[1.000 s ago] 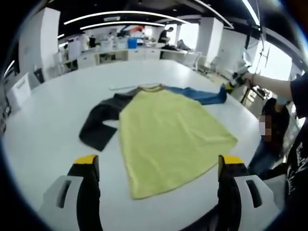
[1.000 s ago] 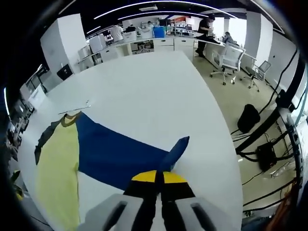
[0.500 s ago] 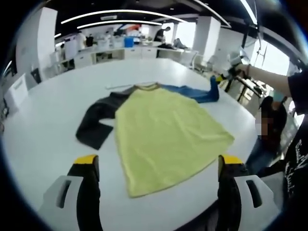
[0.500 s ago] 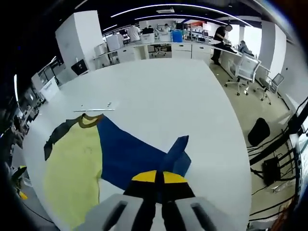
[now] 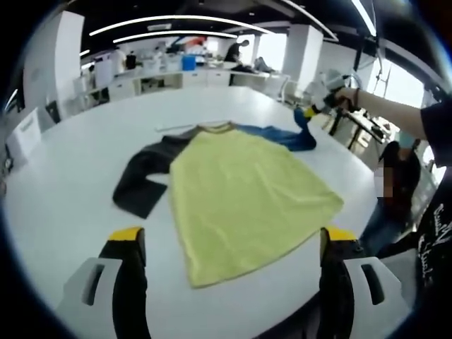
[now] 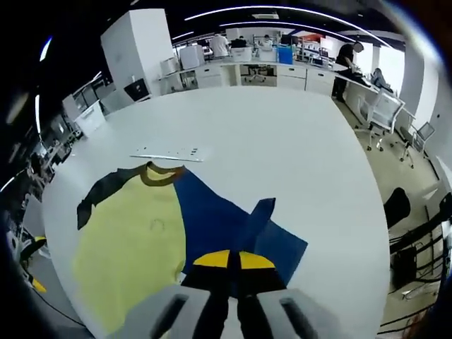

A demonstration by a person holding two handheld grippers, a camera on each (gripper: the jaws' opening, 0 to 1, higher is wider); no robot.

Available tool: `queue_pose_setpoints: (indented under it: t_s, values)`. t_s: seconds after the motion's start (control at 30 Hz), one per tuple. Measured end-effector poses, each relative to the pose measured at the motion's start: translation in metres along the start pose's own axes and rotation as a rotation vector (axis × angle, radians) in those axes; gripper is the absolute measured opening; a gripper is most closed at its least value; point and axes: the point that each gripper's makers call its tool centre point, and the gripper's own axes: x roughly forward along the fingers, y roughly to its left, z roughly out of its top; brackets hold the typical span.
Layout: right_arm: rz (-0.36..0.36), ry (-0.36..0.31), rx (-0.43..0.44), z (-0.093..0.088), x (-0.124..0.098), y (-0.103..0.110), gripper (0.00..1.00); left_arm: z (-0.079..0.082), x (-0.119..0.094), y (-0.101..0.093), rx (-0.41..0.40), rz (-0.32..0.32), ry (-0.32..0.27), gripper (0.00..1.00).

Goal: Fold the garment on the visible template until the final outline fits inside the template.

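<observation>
The left tongs [image 5: 233,247] hang low with jaws spread wide, gripping nothing. The right tongs [image 6: 227,260] have their yellow-tipped jaws pressed together, pinching the blue sleeve [image 6: 256,219]. In the left gripper view the right tongs [image 5: 311,106] sit at the end of the person's outstretched arm [image 5: 385,116], raised, with the sleeve [image 5: 300,131] hanging from them.

- I see the garment [image 5: 247,194]: yellow body, olive-brown collar [image 6: 161,174].
- Its blue sleeve [image 6: 219,222] lies right of the yellow body; its black sleeve [image 5: 145,180] lies left.
- The table [image 5: 70,183] is plain white.
- My grippers' jaw tips are yellow.
</observation>
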Motion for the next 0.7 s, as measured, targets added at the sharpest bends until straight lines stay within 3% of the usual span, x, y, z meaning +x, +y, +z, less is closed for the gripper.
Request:
queue_pose_setpoints:
  t_s: [0.2, 0.37, 0.7]
  values:
    - [0.016, -0.006, -0.024, 0.008, 0.01, 0.022, 0.0, -0.001, 0.0, 0.005, 0.018, 0.025, 0.006, 0.99]
    - [0.047, 0.0, -0.03, 0.011, 0.019, 0.042, 0.0, 0.011, -0.003, 0.006, 0.016, 0.026, -0.05, 0.99]
    - [0.103, 0.008, -0.053, 0.018, 0.031, 0.083, 0.0, 0.003, -0.003, 0.005, 0.013, 0.013, -0.03, 0.99]
